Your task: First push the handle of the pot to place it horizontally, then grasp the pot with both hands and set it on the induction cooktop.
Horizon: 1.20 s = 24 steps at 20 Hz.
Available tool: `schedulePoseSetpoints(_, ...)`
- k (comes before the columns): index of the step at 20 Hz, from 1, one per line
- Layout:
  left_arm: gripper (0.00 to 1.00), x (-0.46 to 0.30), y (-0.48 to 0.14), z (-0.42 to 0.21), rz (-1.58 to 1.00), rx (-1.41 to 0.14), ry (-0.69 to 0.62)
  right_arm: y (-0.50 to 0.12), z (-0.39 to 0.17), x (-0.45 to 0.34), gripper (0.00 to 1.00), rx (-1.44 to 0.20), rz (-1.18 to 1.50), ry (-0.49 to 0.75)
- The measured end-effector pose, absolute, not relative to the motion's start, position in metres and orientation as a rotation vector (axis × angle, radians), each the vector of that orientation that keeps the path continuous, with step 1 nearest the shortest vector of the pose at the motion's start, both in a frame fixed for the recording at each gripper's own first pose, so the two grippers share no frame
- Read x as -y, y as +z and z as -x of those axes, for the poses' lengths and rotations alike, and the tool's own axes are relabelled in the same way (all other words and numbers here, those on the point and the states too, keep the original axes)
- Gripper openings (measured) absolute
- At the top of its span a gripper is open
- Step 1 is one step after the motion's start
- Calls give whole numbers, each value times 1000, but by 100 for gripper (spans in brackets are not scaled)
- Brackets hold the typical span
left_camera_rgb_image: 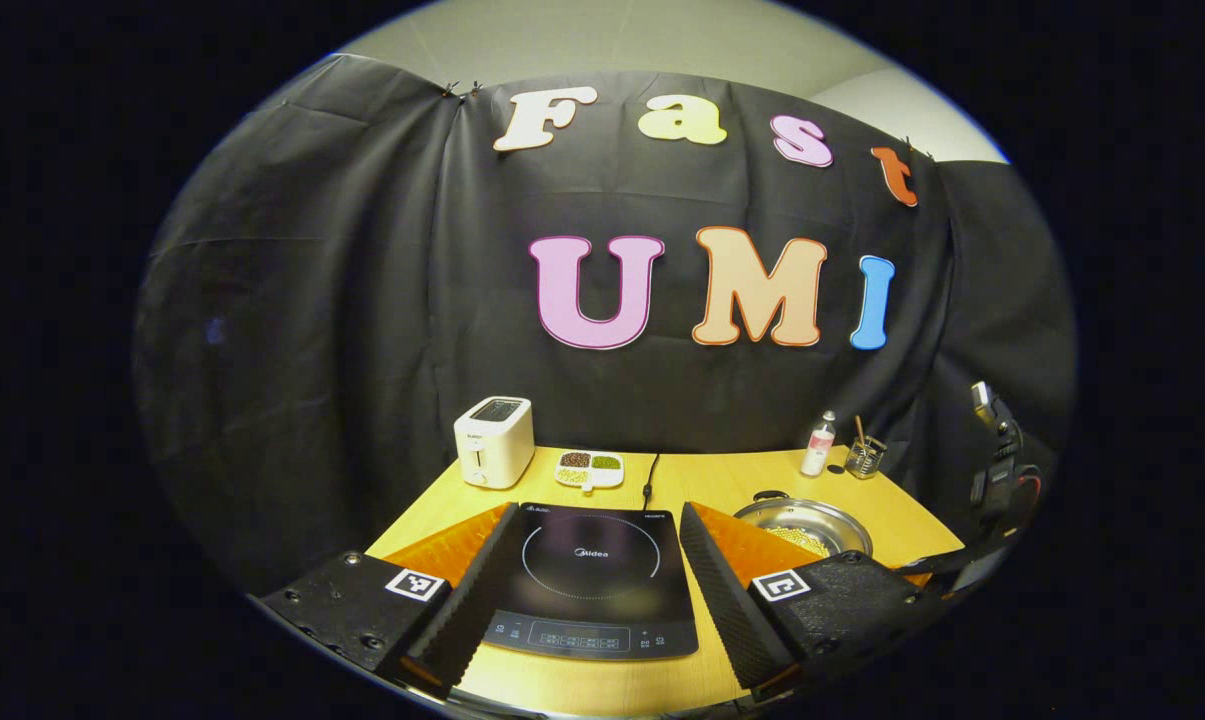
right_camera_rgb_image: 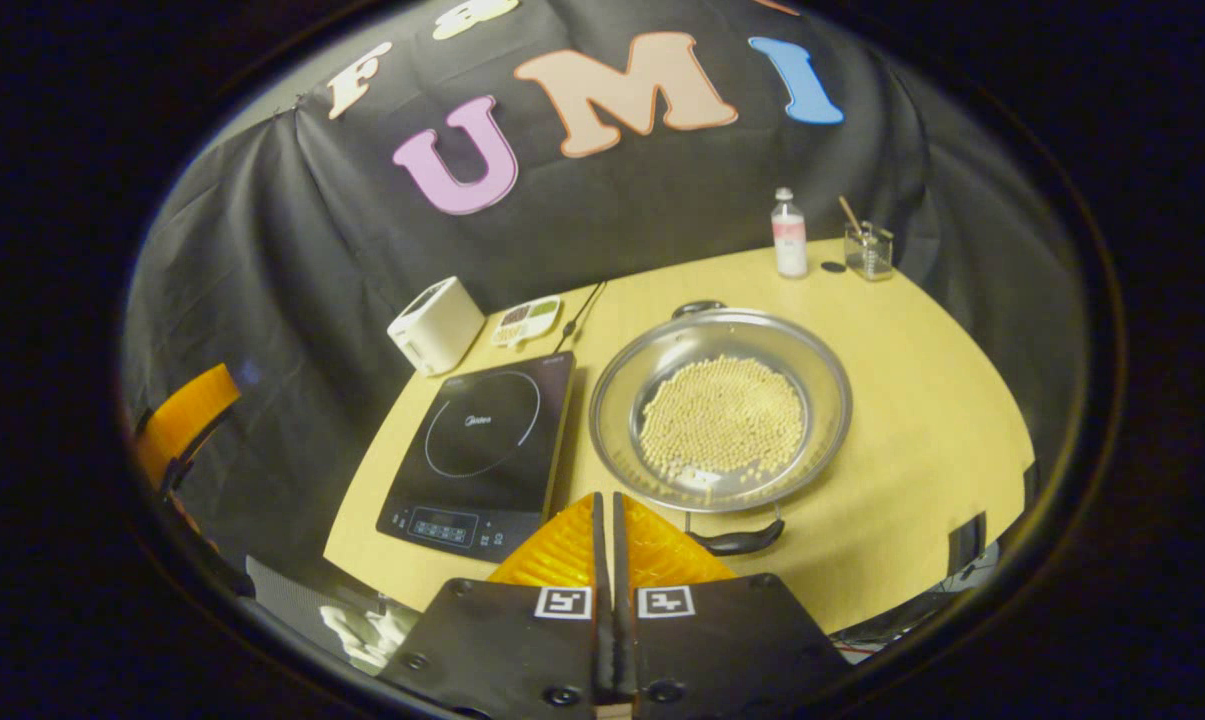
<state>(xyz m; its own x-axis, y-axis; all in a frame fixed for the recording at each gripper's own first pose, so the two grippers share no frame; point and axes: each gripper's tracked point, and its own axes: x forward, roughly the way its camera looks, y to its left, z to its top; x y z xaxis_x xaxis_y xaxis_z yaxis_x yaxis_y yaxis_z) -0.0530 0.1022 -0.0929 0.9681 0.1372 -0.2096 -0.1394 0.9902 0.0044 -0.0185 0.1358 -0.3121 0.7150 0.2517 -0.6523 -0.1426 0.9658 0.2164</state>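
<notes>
The rigid, bead-laden pot (right_camera_rgb_image: 720,410) is best gripped by its handles at twelve and six o'clock; left gripper (left_camera_rgb_image: 587,590) is spread, right gripper (right_camera_rgb_image: 607,515) pressed together.

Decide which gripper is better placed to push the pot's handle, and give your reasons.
The right gripper: shut, it hovers just by the pot's near handle. The left gripper, open, faces the cooktop, with the pot off to its side.
</notes>
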Motion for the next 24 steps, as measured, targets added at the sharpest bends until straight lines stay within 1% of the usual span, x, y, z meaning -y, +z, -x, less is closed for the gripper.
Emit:
schedulePoseSetpoints(2, 96, -101, -96, 50, 6, -219, 134, -329, 18, -137, 0, -799, -164, 229)
schedulePoseSetpoints(3, 93, -101, -97, 47, 5, -221, 131, -338, 17, -136, 3, -824, -163, 225)
schedulePoseSetpoints(4, 93, -100, -98, 45, 5, -222, 127, -347, 14, -132, 3, -850, -159, 213)
schedulePoseSetpoints(5, 96, -99, -99, 44, 8, -223, 124, -355, 14, -130, 2, -876, -160, 203)
schedulePoseSetpoints(8, 96, -100, -99, 41, 7, -228, 125, -374, 9, -131, 3, -931, -190, 210)
schedulePoseSetpoints(9, 96, -99, -100, 41, 5, -227, 122, -380, 9, -129, 0, -945, -187, 204)
schedulePoseSetpoints(10, 96, -100, -100, 42, 1, -228, 121, -386, 7, -129, 3, -959, -187, 202)
schedulePoseSetpoints(13, 96, -109, -102, 45, -12, -233, 137, -401, 5, -119, 3, -1002, -185, 174)
schedulePoseSetpoints(15, 96, -114, -105, 46, -5, -240, 151, -408, 3, -113, 3, -1022, -189, 150)
schedulePoseSetpoints(16, 99, -116, -107, 47, 0, -247, 155, -410, 3, -111, 3, -1028, -193, 144)
schedulePoseSetpoints(17, 96, -118, -108, 47, 4, -252, 159, -411, 3, -110, 3, -1027, -195, 137)
schedulePoseSetpoints(18, 96, -119, -109, 47, 5, -254, 160, -412, 1, -106, 2, -1025, -190, 123)
schedulePoseSetpoints(19, 94, -119, -110, 48, 5, -256, 160, -412, 1, -104, 0, -1022, -188, 109)
schedulePoseSetpoints(20, 94, -118, -111, 47, 4, -258, 159, -412, 0, -102, 3, -1017, -181, 94)
schedulePoseSetpoints(21, 94, -117, -112, 48, 2, -260, 155, -413, -1, -99, 3, -1013, -170, 81)
schedulePoseSetpoints(22, 96, -115, -112, 49, 1, -263, 152, -413, -1, -94, 3, -1012, -158, 70)
schedulePoseSetpoints(23, 94, -115, -113, 49, 0, -264, 149, -413, 0, -90, 3, -1010, -145, 62)
schedulePoseSetpoints(24, 96, -114, -113, 49, 0, -263, 147, -412, -1, -85, 3, -1006, -136, 54)
